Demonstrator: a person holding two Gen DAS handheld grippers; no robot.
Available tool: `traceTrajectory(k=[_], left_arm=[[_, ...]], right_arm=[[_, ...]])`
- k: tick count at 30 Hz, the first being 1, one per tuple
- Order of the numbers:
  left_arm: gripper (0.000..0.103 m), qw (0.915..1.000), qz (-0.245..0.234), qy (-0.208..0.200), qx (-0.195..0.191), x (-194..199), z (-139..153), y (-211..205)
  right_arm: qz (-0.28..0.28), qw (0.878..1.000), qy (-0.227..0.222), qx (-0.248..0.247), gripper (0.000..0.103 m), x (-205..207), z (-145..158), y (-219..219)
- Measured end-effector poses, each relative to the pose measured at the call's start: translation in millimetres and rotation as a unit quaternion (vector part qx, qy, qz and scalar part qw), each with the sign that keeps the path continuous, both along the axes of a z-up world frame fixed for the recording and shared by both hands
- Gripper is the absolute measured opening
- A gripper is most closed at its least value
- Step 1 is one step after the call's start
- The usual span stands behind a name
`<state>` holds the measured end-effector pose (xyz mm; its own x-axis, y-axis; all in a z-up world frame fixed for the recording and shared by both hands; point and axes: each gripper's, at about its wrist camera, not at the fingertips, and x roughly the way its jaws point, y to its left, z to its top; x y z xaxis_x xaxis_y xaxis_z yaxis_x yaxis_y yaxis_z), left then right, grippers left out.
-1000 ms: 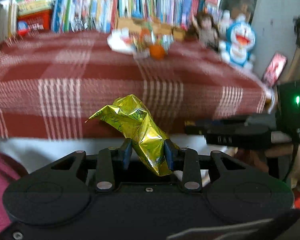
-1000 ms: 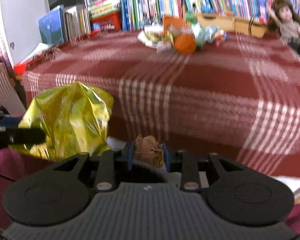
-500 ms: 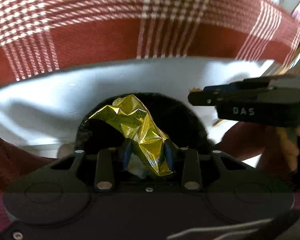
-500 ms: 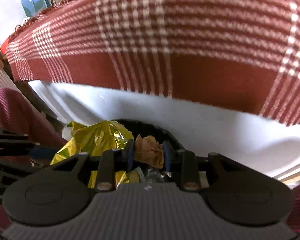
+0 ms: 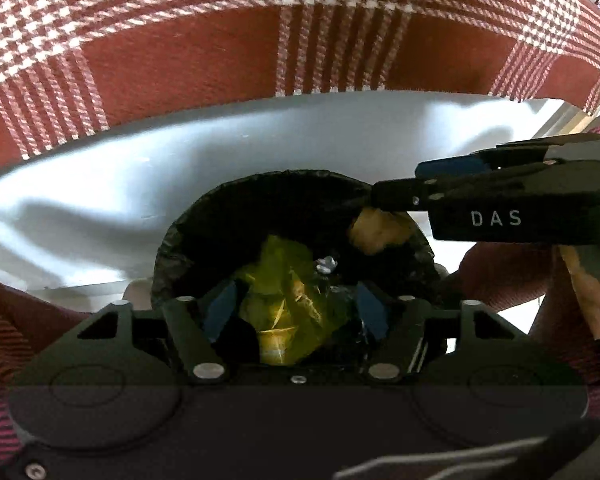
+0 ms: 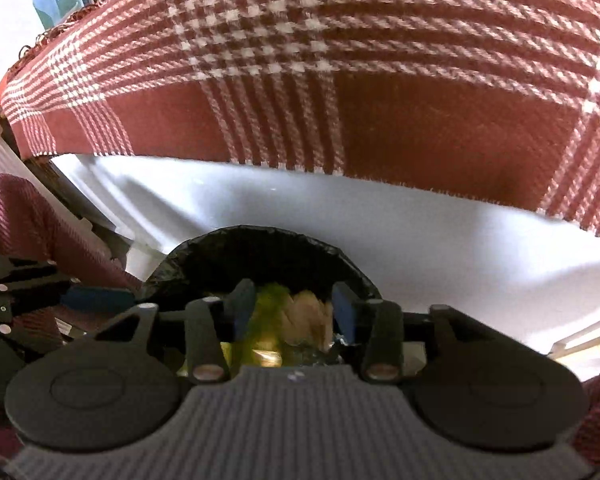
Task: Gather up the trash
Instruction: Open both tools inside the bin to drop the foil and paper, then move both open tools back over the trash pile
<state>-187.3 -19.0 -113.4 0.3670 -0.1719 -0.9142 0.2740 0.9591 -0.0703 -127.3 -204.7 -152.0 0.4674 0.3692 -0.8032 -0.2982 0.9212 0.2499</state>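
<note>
Release done on both sides: L gripper (image 5: 296, 304) jaws just opened wide, gold foil wrapper (image 5: 284, 300) now loose between them, dropping into black-lined bin (image 5: 260, 188) below the desk's front edge. R gripper (image 6: 290, 312) also just opened, approx half; brown paper wad (image 6: 306, 316) sits free between pads, over same bin. Neither grips anything, so these two pieces look collected.

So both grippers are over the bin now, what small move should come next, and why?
Probably lift both away. The left gripper and right gripper have just been opening; the gold wrapper and brown paper sit loose above the black bin, no pads pressing.
</note>
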Motion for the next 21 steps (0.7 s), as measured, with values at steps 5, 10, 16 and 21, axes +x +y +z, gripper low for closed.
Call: traceTrajectory(k=[5,10,16,21], left_arm=[[0.075,0.9997,0.003,-0.025,0.002,-1,17,3],[0.082,0.9976,0.009,-0.068,-0.013,3,51,12],[0.088,0.9886,0.024,-0.141,-0.049,12,105,25],[0.089,0.9763,0.029,-0.204,-0.065,32,142,28]], right_arm=[[0.0,1.0,-0.005,0.0,0.066,0,5,0],[-0.002,0.999,-0.04,0.003,0.066,-2,31,-3],[0.007,0.994,-0.109,0.012,0.072,-2,83,-9],[-0.003,0.986,-0.164,0.021,0.073,3,120,-17]])
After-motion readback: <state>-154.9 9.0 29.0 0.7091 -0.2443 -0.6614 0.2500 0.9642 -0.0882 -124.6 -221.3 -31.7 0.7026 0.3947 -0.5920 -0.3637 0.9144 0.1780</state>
